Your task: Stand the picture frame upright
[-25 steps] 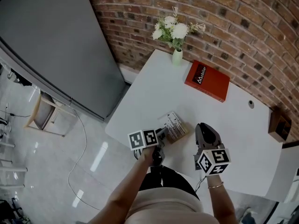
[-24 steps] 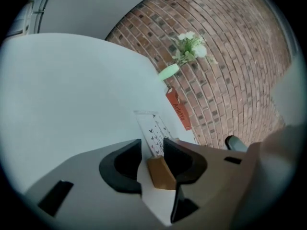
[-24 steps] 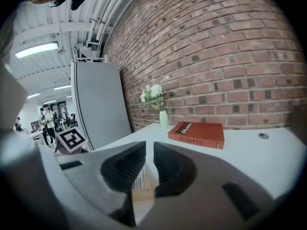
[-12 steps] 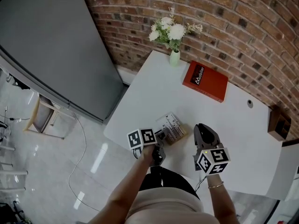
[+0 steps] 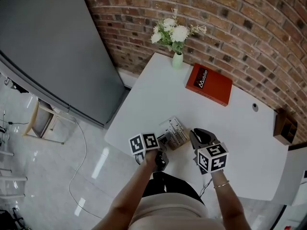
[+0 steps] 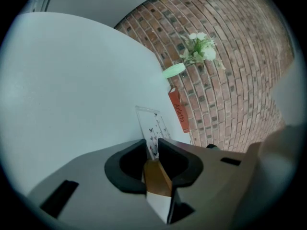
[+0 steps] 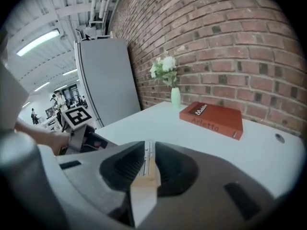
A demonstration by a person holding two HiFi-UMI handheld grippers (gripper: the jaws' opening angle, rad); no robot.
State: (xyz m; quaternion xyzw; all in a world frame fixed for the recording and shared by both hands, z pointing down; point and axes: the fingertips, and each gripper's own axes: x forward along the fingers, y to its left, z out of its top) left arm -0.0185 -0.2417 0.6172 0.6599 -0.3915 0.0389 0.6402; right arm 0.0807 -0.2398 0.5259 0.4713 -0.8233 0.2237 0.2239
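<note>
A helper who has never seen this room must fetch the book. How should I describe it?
Find the white table against the brick wall. At its wall-side edge, beside the pale green vase of white flowers, lies the book. It is the only red thing there, flat, with white lettering on its cover.

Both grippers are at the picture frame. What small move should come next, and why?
Probably let the left gripper finish clamping before any tilt: its jaws are closing with the picture frame between them, while the right gripper pinches another edge and the frame lies on the table.
</note>
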